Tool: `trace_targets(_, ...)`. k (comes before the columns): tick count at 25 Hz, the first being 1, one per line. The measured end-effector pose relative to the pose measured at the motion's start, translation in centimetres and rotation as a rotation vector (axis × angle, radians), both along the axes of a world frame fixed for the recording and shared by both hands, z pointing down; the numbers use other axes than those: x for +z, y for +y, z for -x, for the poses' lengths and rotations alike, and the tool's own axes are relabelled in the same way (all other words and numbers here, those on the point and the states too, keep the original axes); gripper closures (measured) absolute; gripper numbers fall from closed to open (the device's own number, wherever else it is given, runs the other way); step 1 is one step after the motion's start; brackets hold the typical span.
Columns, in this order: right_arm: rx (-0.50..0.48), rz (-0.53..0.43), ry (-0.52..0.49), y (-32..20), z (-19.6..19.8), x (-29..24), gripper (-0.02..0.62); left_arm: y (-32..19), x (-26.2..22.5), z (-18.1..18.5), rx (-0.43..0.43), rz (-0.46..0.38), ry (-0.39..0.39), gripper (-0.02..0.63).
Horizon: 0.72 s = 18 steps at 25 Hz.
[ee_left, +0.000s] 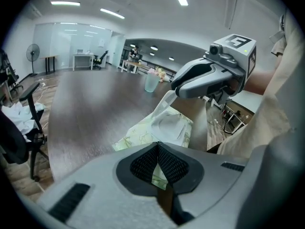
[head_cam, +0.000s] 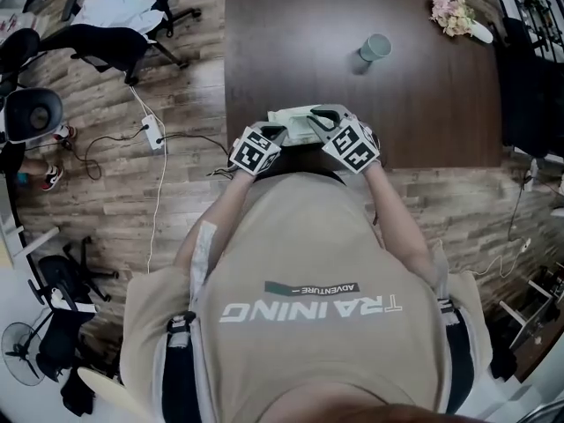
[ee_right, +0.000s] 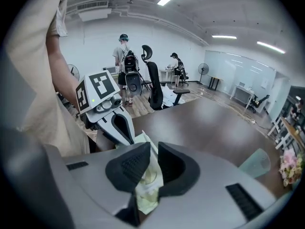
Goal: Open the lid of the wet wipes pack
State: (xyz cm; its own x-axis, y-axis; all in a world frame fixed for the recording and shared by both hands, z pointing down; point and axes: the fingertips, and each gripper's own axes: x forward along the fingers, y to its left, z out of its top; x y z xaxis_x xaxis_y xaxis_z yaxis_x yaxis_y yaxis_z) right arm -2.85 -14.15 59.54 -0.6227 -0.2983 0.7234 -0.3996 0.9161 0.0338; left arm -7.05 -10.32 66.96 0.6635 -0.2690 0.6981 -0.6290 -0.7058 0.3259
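Clamping wipes pack; shirt print "TRAINING".

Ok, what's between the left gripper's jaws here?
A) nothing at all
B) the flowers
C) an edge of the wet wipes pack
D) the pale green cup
C: in the left gripper view, the left gripper is shut on the near edge of the wet wipes pack.
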Motion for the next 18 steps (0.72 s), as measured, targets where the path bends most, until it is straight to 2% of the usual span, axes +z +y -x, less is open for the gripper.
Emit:
trace_targets(9,-0.039,0.070,-0.184,-1.8,0.0,-0.3,0.545,-0.2,-0.2,-0.3,-0.049,0.033,-0.021,0.597)
trace_targets(14,-0.017,0.118,-0.331,-3.7,0.1,-0.2,0.549,-0.6,-0.2,-0.1,-0.072,0.008,-0.021,0.597)
trace_targets(18,0.002,0.143,-0.376,-4.3,0.3,0.3,0.551,-0.1,0.0,0.0,-0.095,0.016,-0.044,0.597)
